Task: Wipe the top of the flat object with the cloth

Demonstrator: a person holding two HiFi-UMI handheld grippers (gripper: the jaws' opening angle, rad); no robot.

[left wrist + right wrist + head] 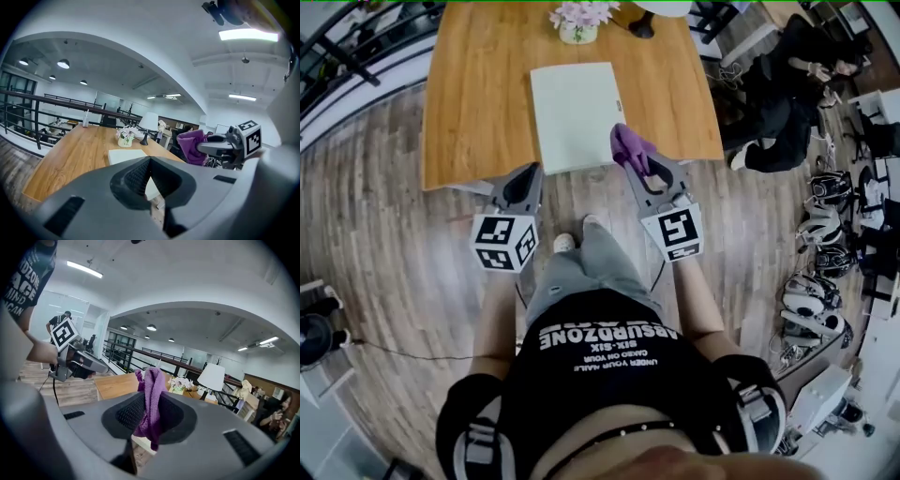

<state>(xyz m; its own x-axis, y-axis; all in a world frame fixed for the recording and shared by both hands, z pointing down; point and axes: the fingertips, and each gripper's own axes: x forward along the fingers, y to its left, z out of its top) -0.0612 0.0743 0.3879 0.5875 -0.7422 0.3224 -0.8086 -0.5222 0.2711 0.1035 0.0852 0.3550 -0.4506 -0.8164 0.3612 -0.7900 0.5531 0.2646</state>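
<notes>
A pale flat object (573, 115) lies on the wooden table (478, 103), reaching its near edge. It also shows in the left gripper view as a white slab (123, 155). My right gripper (639, 167) is shut on a purple cloth (630, 147), held just off the flat object's near right corner. In the right gripper view the cloth (151, 399) hangs bunched between the jaws. My left gripper (523, 185) hovers in front of the table edge, jaws shut with nothing in them.
A small pot of pale flowers (578, 22) and a white lamp (149, 123) stand at the table's far end. A person (792, 94) sits to the right of the table. Helmets and gear (820, 272) line the floor at right. A railing (56, 108) runs behind.
</notes>
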